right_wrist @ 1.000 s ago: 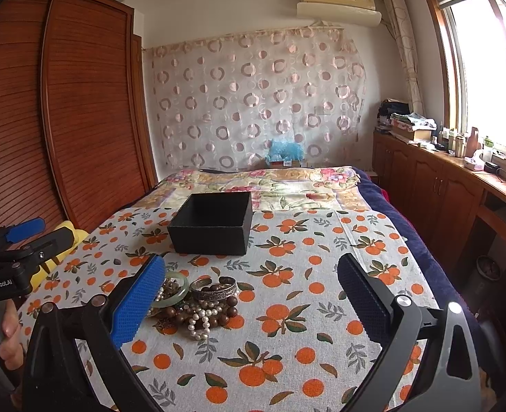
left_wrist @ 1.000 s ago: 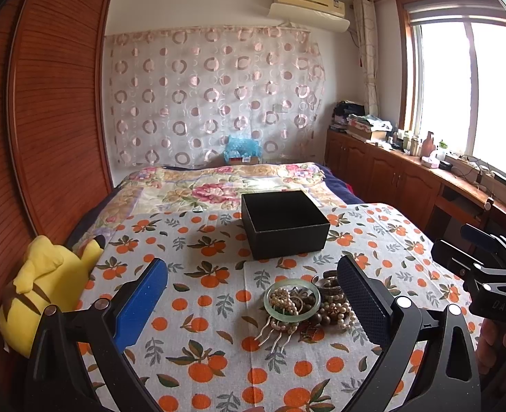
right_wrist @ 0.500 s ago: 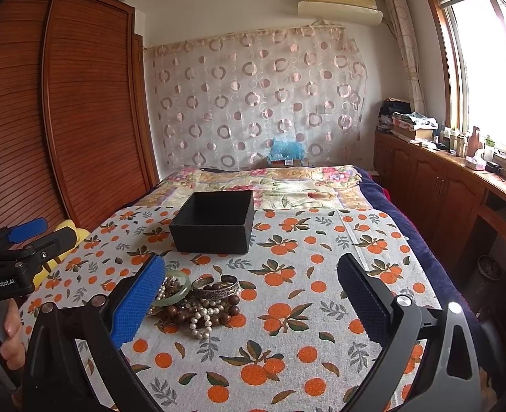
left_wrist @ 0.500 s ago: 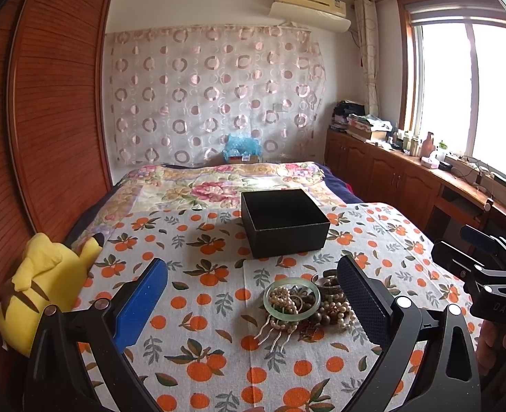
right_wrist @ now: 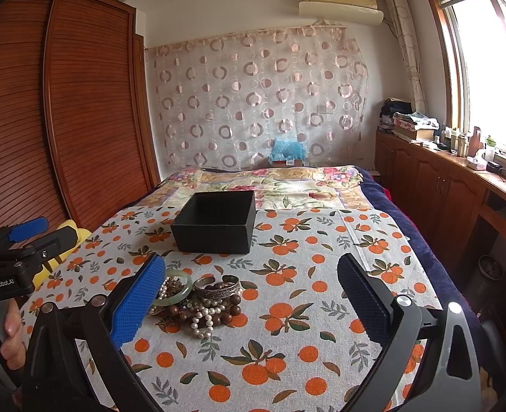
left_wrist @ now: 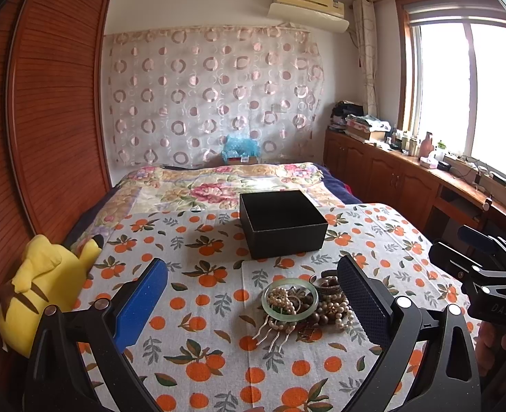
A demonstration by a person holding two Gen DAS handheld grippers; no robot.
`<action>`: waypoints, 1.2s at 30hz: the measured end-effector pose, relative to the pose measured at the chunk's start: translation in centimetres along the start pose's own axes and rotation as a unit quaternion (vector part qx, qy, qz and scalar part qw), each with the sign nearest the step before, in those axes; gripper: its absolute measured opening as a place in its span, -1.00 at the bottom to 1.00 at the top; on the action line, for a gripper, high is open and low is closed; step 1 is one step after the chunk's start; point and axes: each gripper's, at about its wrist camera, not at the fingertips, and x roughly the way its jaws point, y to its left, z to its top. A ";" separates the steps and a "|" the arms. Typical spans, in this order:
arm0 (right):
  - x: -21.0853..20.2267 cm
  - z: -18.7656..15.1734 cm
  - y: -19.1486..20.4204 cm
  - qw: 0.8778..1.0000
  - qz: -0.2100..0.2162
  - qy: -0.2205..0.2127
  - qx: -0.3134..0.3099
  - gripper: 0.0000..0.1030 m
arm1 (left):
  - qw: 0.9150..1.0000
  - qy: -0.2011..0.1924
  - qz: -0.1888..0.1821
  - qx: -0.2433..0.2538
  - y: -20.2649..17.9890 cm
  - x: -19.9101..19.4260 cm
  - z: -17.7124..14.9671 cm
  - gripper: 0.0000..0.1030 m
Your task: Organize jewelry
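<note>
Jewelry pile point(left_wrist: 304, 304): one green bangle point(left_wrist: 289, 299), one black box point(left_wrist: 282, 221) beyond; both tongs point(left_wrist: 253, 295) point(right_wrist: 249, 295) apart, empty.

Orange-print cloth point(left_wrist: 198, 295) lies over the near part of the bed, floral quilt point(left_wrist: 218, 185) behind it. Open black square box point(left_wrist: 280, 221) sits on the cloth, centre-far. Heap of bead and pearl jewelry point(left_wrist: 308, 304) on the cloth in front of the box; pale green bangle point(left_wrist: 290, 299) on the heap's left side, metal hair comb point(left_wrist: 273, 334) at its near edge, engraved metal cuff point(right_wrist: 218, 286) on its far right side. Yellow plush toy point(left_wrist: 36, 292) at the bed's left edge, against the slatted wooden wardrobe point(left_wrist: 47, 110). Wooden cabinet run point(left_wrist: 400, 178) right of the bed, under the window point(left_wrist: 466, 89).
</note>
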 end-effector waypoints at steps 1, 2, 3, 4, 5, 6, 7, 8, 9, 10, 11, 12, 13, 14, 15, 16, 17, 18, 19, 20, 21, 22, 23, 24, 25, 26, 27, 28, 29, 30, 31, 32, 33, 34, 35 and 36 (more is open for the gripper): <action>0.0 0.0 0.0 1.000 0.000 0.000 0.000 0.95 | 1.000 0.000 0.000 0.000 -0.1 0.0 0.0 0.85; 0.0 0.0 0.0 1.000 0.000 0.001 0.000 0.95 | 1.000 0.001 0.000 0.000 -0.1 0.1 0.0 0.85; 0.0 0.0 0.0 1.000 0.000 0.001 0.000 0.95 | 1.000 0.001 0.000 0.000 -0.2 0.1 0.0 0.85; 0.0 0.0 0.0 1.000 0.000 0.000 0.000 0.95 | 1.000 -0.001 -0.001 -0.001 0.2 0.0 -0.1 0.85; 0.0 0.0 0.0 1.000 0.000 0.000 0.000 0.95 | 1.000 0.000 0.000 -0.001 0.2 -0.1 -0.1 0.85; 0.0 0.0 0.0 1.000 0.000 0.000 0.000 0.95 | 1.000 -0.001 -0.001 -0.001 0.2 -0.1 -0.1 0.85; 0.0 0.0 0.0 1.000 0.001 0.001 0.000 0.95 | 1.000 0.000 -0.001 -0.002 0.2 -0.1 -0.1 0.85; 0.0 0.0 0.0 1.000 0.001 0.001 0.000 0.95 | 1.000 0.000 -0.001 -0.001 0.1 -0.1 -0.1 0.85; 0.0 0.0 0.0 1.000 0.000 0.000 0.000 0.95 | 1.000 0.000 -0.001 -0.001 0.2 0.0 -0.1 0.85; 0.0 0.0 0.0 1.000 0.000 0.000 0.001 0.95 | 1.000 0.000 0.000 -0.001 0.2 0.0 -0.1 0.85; 0.0 0.0 -0.1 1.000 0.000 0.000 0.001 0.95 | 1.000 0.000 0.000 -0.001 0.2 -0.1 -0.1 0.85; 0.0 0.0 -0.1 1.000 0.000 0.000 0.001 0.95 | 1.000 0.000 -0.001 -0.001 0.2 0.0 -0.1 0.85; 0.0 0.0 -0.1 1.000 0.000 0.000 0.000 0.95 | 1.000 0.000 -0.001 -0.001 0.2 -0.1 -0.1 0.85; 0.0 0.0 -0.1 1.000 0.000 0.000 0.001 0.95 | 1.000 0.000 0.000 -0.001 0.2 -0.1 -0.1 0.85; 0.0 0.0 -0.1 1.000 0.001 0.000 0.001 0.95 | 1.000 0.000 0.000 -0.002 0.2 0.0 -0.1 0.85; 0.0 0.0 -0.1 1.000 0.001 0.000 0.001 0.95 | 1.000 0.000 0.000 -0.002 0.2 0.0 -0.1 0.85; 0.4 -0.2 0.4 1.000 0.002 0.000 -0.001 0.95 | 1.000 0.000 -0.001 -0.002 0.2 0.0 -0.1 0.85; 0.4 -0.2 0.4 1.000 0.002 0.001 -0.001 0.95 | 1.000 0.000 -0.001 -0.002 0.2 0.0 -0.1 0.85; 0.4 -0.2 0.4 1.000 0.001 0.000 -0.001 0.95 | 1.000 0.001 -0.001 -0.002 0.2 0.0 -0.1 0.85; 0.4 -0.2 0.4 1.000 0.002 0.000 -0.001 0.95 | 1.000 0.001 -0.001 -0.001 0.0 0.0 -0.2 0.85; 0.4 -0.2 0.4 1.000 0.002 0.000 -0.001 0.95 | 1.000 0.002 -0.001 -0.001 -0.1 0.0 -0.2 0.85; 0.4 -0.3 0.5 1.000 0.003 0.001 -0.001 0.95 | 1.000 0.002 -0.001 -0.001 -0.1 0.0 -0.2 0.85; 0.4 -0.3 0.6 1.000 0.003 0.001 -0.001 0.95 | 1.000 0.002 -0.001 -0.002 -0.2 -0.1 -0.3 0.85; 0.4 -0.3 0.7 1.000 0.003 0.001 -0.001 0.95 | 1.000 0.003 -0.001 -0.002 -0.2 0.0 -0.3 0.85; 0.4 -0.3 0.7 1.000 0.003 0.002 -0.001 0.95 | 1.000 0.002 -0.001 -0.001 -0.1 0.0 -0.2 0.85; 0.5 -0.3 0.8 1.000 0.004 0.002 -0.001 0.95 | 1.000 0.004 -0.001 -0.002 -0.2 0.0 -0.3 0.85; 0.5 -0.4 0.9 1.000 0.004 0.003 -0.002 0.95 | 1.000 0.006 -0.001 -0.002 -0.2 0.1 -0.4 0.85; 0.7 -0.4 1.0 1.000 0.005 0.004 -0.002 0.95 | 1.000 0.008 -0.003 -0.003 -0.3 0.6 -0.7 0.85; 0.7 -0.5 1.1 1.000 0.006 0.005 -0.002 0.95 | 1.000 0.011 -0.005 -0.004 -0.3 0.8 -0.8 0.85; 0.7 -0.5 1.1 1.000 0.006 0.005 -0.003 0.95 | 1.000 0.013 -0.006 -0.004 -0.4 0.9 -0.9 0.85; 0.8 -0.6 1.1 1.000 0.007 0.007 -0.004 0.95 | 1.000 0.016 -0.007 -0.005 -0.3 1.1 -1.0 0.85; 0.9 -0.6 1.1 1.000 0.007 0.008 -0.005 0.95 | 1.000 0.019 -0.007 -0.004 -0.4 1.3 -1.2 0.85; 0.9 -0.7 1.1 1.000 0.007 0.009 -0.005 0.95 | 1.000 0.025 -0.006 -0.004 -0.3 1.6 -1.3 0.85; 1.1 -0.8 0.6 1.000 0.010 0.011 -0.003 0.95 | 0.999 0.032 -0.005 -0.004 -0.2 2.0 -1.4 0.85; 1.1 -0.8 0.5 1.000 0.011 0.013 -0.003 0.95 | 0.999 0.038 -0.005 -0.002 -0.2 2.2 -1.6 0.85; 1.2 -0.9 0.5 1.000 0.011 0.015 -0.003 0.95 | 0.999 0.042 -0.005 -0.001 -0.1 2.4 -1.6 0.85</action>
